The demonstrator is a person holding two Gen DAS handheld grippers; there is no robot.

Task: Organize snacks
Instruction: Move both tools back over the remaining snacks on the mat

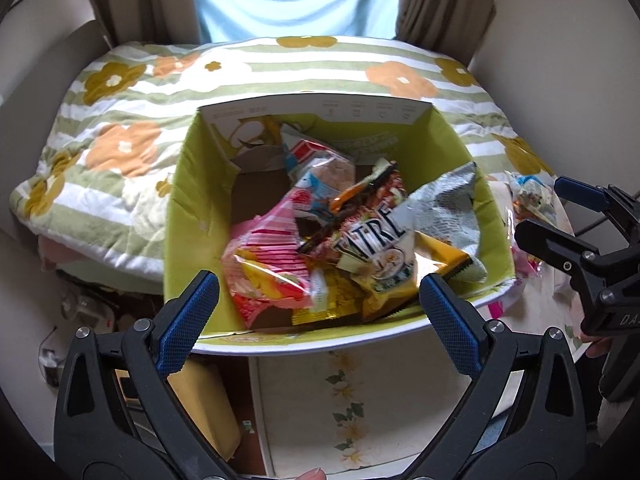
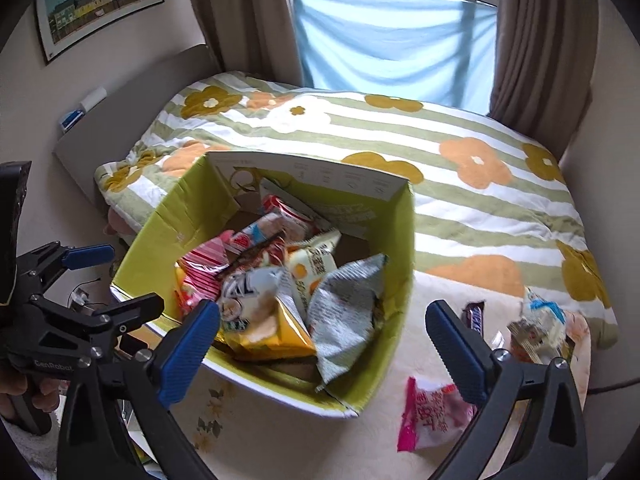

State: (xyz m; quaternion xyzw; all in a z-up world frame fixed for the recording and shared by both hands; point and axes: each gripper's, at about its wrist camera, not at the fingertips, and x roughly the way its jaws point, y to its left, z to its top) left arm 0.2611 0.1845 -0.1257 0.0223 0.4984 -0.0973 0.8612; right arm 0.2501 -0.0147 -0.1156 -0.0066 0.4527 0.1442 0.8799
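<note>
A green cardboard box (image 1: 192, 200) stands on a small table and holds several snack packets, among them a silver bag (image 1: 444, 204) and a pink striped packet (image 1: 268, 240). The box also shows in the right wrist view (image 2: 400, 280). My left gripper (image 1: 316, 320) is open and empty, just above the box's near rim. My right gripper (image 2: 324, 344) is open and empty, over the box's near right corner; it shows at the right edge of the left wrist view (image 1: 560, 212). On the table right of the box lie a pink packet (image 2: 432, 412), a Snickers bar (image 2: 474, 316) and a blue-white packet (image 2: 540, 324).
A bed with a green-striped flowered quilt (image 2: 460, 140) lies right behind the table. Brown curtains (image 2: 540, 40) and a blue cloth (image 2: 392, 36) hang at the window. The floral tablecloth (image 1: 360, 400) hangs at the table's front. Clutter lies on the floor at the left (image 1: 88, 312).
</note>
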